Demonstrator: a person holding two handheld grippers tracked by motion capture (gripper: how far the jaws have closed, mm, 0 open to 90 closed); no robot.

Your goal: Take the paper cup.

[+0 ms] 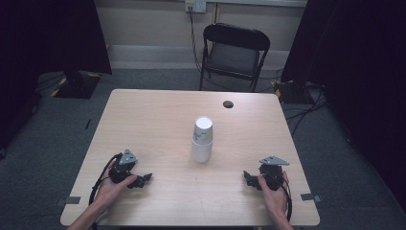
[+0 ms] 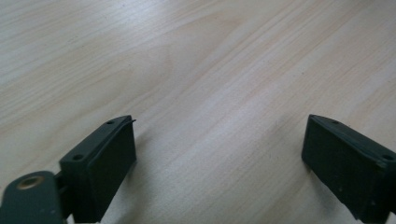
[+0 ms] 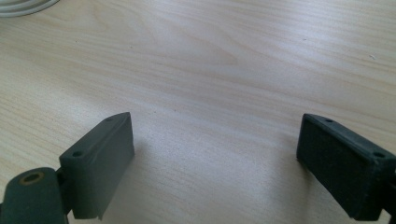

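Both grippers idle and spread wide, nothing held; cup stack untouched mid-table.

The paper cups (image 1: 202, 139) stand upside down, one nested on another, at the centre of the table (image 1: 143, 124), well apart from my left gripper (image 1: 143, 180) and right gripper (image 1: 249, 178), which rest near the front edge either side of it. Stack sits ahead and between them; its white rim (image 3: 21, 7) just clips my right gripper view's top-left corner. I judge it light, thin-walled, easy to crush or tip, a bit slick. I'd take the top cup low on its side wall with a gentle squeeze, bracing the lower one with the other gripper.
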